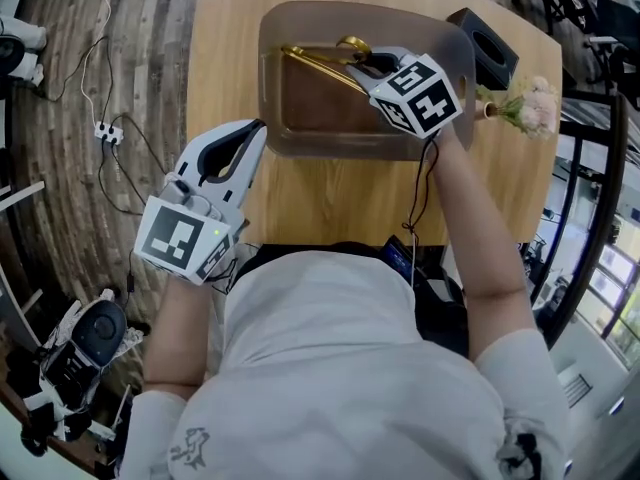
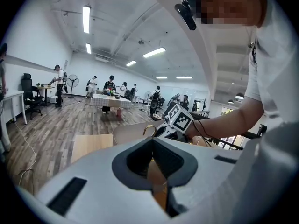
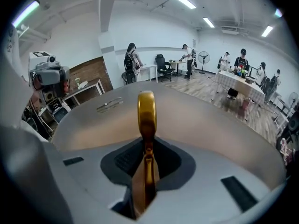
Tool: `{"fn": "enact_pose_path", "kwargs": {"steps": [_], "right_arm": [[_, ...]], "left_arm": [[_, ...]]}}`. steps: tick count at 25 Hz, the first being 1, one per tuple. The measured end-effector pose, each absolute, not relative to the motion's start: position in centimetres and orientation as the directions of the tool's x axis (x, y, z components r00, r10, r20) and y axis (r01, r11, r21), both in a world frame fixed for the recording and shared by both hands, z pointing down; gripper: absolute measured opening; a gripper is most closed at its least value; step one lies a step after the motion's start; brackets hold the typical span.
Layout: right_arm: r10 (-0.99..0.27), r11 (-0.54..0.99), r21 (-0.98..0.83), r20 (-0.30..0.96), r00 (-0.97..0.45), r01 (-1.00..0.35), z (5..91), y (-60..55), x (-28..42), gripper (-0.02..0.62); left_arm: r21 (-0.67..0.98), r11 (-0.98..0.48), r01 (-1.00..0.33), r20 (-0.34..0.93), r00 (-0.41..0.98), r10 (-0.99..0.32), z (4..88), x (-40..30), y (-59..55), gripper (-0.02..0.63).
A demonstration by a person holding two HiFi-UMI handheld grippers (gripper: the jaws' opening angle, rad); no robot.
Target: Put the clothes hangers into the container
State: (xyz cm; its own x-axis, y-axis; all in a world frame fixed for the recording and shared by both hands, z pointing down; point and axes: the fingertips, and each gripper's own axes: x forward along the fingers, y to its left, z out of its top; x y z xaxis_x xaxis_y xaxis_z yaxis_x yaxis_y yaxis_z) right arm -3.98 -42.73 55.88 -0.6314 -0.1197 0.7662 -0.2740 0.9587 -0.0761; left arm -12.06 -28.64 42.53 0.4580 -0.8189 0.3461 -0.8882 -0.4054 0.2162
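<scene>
The right gripper (image 1: 366,65) reaches over the container (image 1: 272,108), which sits at the 12 o'clock end of the table (image 1: 330,198). Its jaws are closed tight on the gold hanger (image 1: 318,61) at the neck, so in the right gripper view the hook stands up just past the tips. From the head view the hanger's arms run toward 10 o'clock inside the container's far half, within the rim. No view shows whether it already rests on the bottom. The step in hand looks like the release. To do it well, lower the hanger until its arms lie flat on the floor of the container before parting the jaws, so it does not drop or bounce against the wall. Keep the hook turned inward, clear of the 12 o'clock rim where it could catch. Then open fully and draw straight back toward 6 o'clock, so the tips do not drag the neck along. The left gripper (image 1: 254,130) hangs off the table's edge at 8 o'clock, its jaws all but closed and holding nothing. It can wait there, well apart from the container. Mind the dark box (image 1: 487,46) and the flowers (image 1: 530,103) at 2 o'clock when the right arm withdraws.
</scene>
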Motion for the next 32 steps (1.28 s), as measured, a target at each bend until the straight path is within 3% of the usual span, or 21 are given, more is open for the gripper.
{"fn": "enact_pose_path", "kwargs": {"steps": [21,32], "right_arm": [[-0.138,0.914,-0.151,0.756,-0.640,-0.377,59.1,-47.3,-2.6,0.133],[-0.214,0.891,-0.117,0.744,-0.633,-0.439,57.0,-47.8,-1.0,0.167]], "left_arm": [[0.219,-0.403,-0.889,0.364,0.458,-0.811,43.3,-11.9,-29.4,0.008],[0.202,-0.417,-0.886,0.348,0.463,-0.815,42.0,-11.6,-28.8,0.008]]}}
